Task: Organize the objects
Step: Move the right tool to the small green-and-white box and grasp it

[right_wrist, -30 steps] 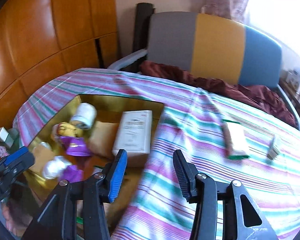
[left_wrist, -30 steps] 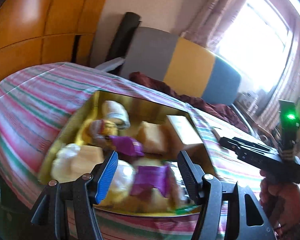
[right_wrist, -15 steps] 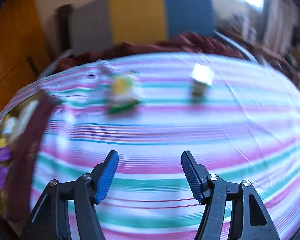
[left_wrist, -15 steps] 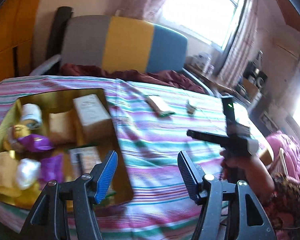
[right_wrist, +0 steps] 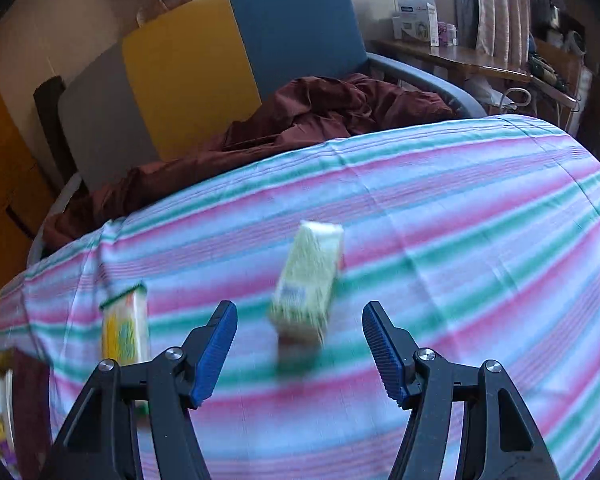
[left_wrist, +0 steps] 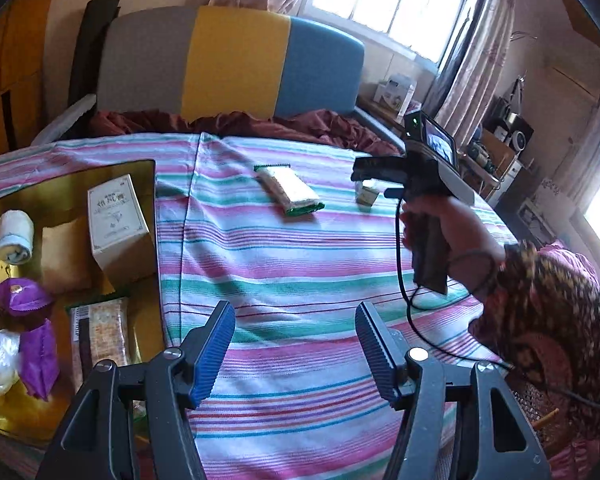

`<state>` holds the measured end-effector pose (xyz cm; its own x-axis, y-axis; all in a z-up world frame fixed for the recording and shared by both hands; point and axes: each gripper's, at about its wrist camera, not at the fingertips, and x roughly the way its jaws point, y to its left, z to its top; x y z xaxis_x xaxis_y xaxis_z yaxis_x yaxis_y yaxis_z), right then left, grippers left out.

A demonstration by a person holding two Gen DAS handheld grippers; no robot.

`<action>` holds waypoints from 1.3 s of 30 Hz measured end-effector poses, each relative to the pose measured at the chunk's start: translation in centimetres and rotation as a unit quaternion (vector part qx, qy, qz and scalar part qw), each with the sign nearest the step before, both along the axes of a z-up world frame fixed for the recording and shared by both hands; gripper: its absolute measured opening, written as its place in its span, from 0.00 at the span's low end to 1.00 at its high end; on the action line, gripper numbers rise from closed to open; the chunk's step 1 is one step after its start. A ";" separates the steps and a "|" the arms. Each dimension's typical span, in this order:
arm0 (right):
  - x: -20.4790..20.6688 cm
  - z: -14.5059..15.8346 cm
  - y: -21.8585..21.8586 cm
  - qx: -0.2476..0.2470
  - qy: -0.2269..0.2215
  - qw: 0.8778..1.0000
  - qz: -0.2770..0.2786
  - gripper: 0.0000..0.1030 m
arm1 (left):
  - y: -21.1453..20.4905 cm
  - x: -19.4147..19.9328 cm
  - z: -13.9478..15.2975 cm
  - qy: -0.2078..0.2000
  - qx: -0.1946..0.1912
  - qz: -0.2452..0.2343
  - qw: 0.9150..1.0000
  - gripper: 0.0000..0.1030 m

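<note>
A gold tray [left_wrist: 136, 168] at the left of the striped table holds a white box [left_wrist: 116, 224], a rolled cloth [left_wrist: 14, 236], purple wrappers [left_wrist: 18, 300], a snack pack [left_wrist: 100, 332] and other items. A green-edged snack packet [left_wrist: 290, 190] [right_wrist: 126, 328] and a small pale green box [left_wrist: 367, 195] [right_wrist: 308, 276] lie on the cloth. My left gripper [left_wrist: 296, 344] is open and empty over the table beside the tray. My right gripper [right_wrist: 296, 348] is open, just short of the small box, which lies between its fingers' line. The right gripper body also shows in the left wrist view [left_wrist: 412, 172].
The round table wears a pink, green and white striped cloth [left_wrist: 300, 264]. Behind it stands a grey, yellow and blue chair [left_wrist: 228, 64] with a dark red cloth [right_wrist: 320, 108] on its seat. A side table with boxes [right_wrist: 416, 20] stands by the window.
Both grippers swung right, away from the tray. My right gripper has come close to the small pale green box, now centred before its open fingers. Both stay open.
</note>
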<state>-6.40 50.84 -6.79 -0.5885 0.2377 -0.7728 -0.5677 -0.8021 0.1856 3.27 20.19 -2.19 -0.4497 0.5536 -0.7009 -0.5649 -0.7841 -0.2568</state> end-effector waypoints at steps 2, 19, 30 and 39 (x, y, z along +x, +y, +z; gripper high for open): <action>-1.2 -0.9 0.9 -0.018 -0.007 1.000 -0.002 0.63 | 0.4 -0.4 -0.4 -0.006 -0.006 0.001 1.000 0.62; 1.2 -2.1 0.6 0.037 -0.005 0.999 0.030 0.29 | 6.2 -4.5 -0.3 -0.041 -0.004 0.033 0.999 0.68; 4.5 -2.0 -0.5 0.056 -0.002 0.998 0.039 0.29 | 13.1 -12.1 -2.0 -0.039 -0.054 0.063 0.996 0.68; 4.7 -2.2 -0.6 0.064 0.003 0.998 0.029 0.29 | 17.4 -17.7 -5.4 -0.060 -0.101 0.109 0.987 0.69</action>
